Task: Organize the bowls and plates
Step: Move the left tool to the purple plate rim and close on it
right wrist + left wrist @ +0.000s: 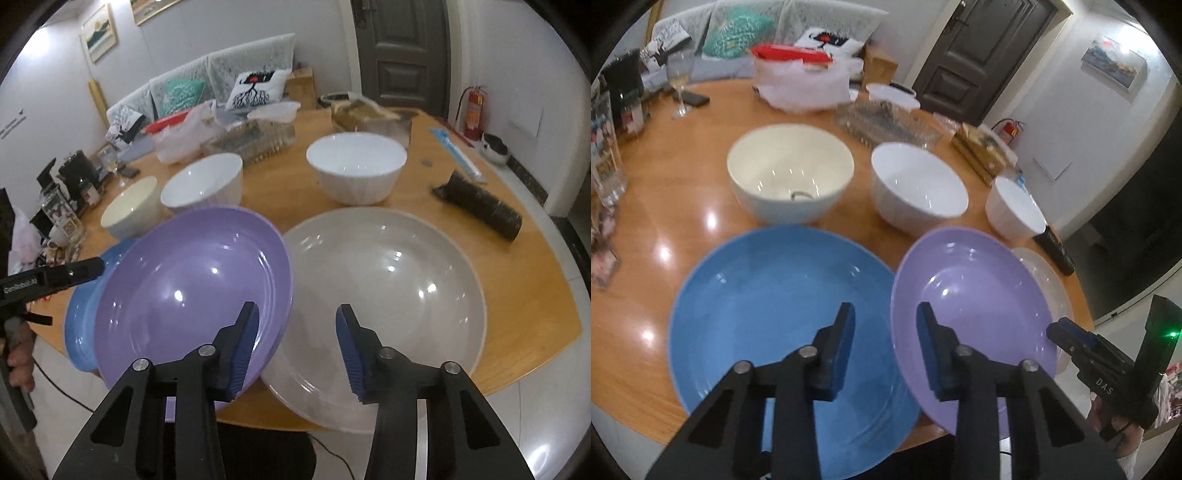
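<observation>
A blue plate (775, 325), a purple plate (971, 310) and a white plate (391, 288) lie in a row along the near edge of the round wooden table (683, 206). The purple plate (192, 291) overlaps the blue plate (83, 332) and looks tilted. Behind them stand a cream bowl (790, 170) and two white bowls (916, 188) (1015, 206). My left gripper (886, 321) is open and empty, over the gap between the blue and purple plates. My right gripper (297, 321) is open and empty, over the gap between the purple and white plates.
A dark roll (480, 205) lies at the right of the table. A wine glass (679, 85), a phone (696, 98), a white plastic bag (801, 85), a clear container (886, 122) and a tissue box (982, 147) sit toward the far side. Clutter lines the left edge.
</observation>
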The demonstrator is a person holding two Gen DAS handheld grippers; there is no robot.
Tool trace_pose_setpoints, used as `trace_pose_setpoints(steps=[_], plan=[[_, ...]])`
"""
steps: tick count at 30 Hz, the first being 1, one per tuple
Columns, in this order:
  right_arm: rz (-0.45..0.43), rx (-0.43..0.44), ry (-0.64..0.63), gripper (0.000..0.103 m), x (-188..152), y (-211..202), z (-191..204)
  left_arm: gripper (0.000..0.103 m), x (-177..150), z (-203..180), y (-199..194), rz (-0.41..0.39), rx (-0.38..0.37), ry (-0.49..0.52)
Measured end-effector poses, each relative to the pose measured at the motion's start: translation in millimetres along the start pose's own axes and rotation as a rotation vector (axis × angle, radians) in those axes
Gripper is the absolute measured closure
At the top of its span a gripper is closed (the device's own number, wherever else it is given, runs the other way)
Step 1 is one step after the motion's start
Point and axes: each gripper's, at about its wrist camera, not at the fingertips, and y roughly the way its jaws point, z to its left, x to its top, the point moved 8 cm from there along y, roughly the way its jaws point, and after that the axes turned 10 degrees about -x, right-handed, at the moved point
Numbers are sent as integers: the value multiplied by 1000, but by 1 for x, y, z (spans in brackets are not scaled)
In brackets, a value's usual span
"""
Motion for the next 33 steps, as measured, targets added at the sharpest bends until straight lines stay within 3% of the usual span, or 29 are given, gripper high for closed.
trace_pose_setpoints(steps=[6,11,25,33], plan=[[33,31,-14,78,-4,6,10,90,-9,-1,15,46,11,4],[52,41,-8,86,-8,9,14,94,-11,-3,19,60,11,18],[51,77,-7,86,-11,11,16,94,-13,-13,29,87,31,62],[33,19,58,86,-11,5,-22,94,2,-56,49,106,24,169]])
